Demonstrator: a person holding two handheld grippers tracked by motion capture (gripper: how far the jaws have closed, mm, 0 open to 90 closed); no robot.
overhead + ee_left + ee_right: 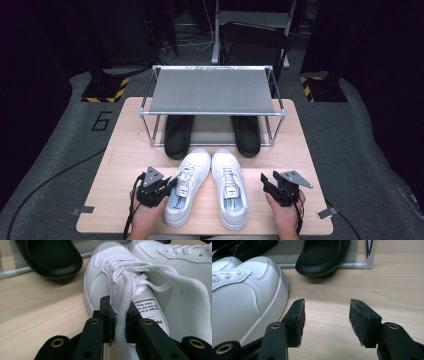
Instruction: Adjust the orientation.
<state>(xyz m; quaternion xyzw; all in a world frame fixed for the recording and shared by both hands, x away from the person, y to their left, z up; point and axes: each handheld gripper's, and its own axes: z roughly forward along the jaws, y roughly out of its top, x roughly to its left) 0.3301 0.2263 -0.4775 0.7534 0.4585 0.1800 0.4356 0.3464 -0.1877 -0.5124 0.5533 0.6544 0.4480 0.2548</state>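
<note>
— On the wooden table (120, 150), what have you got?

— I've got a pair of white sneakers side by side near my edge, toes pointing at a metal shoe rack (212, 92). The left sneaker (187, 187) is tilted, its heel swung toward my left hand; the right sneaker (230, 187) lies straighter.

— And your left gripper?

— My left gripper (120, 322) is clenched on a white shoelace (124, 307) of the left sneaker. In the left gripper view the lace runs up between the two black jaws to the knot over the tongue, and a printed label (150, 311) sits just beside it.

— The right one?

— My right gripper (327, 318) is released, jaws spread wide over bare wood, just beside the right sneaker's outer side and not touching it.

— Anything on the rack?

— A pair of black shoes on the lower level: the left black shoe (178, 136) and right black shoe (247, 135), toes sticking out toward the sneakers. The grey top shelf (212, 90) sits above them.
</note>
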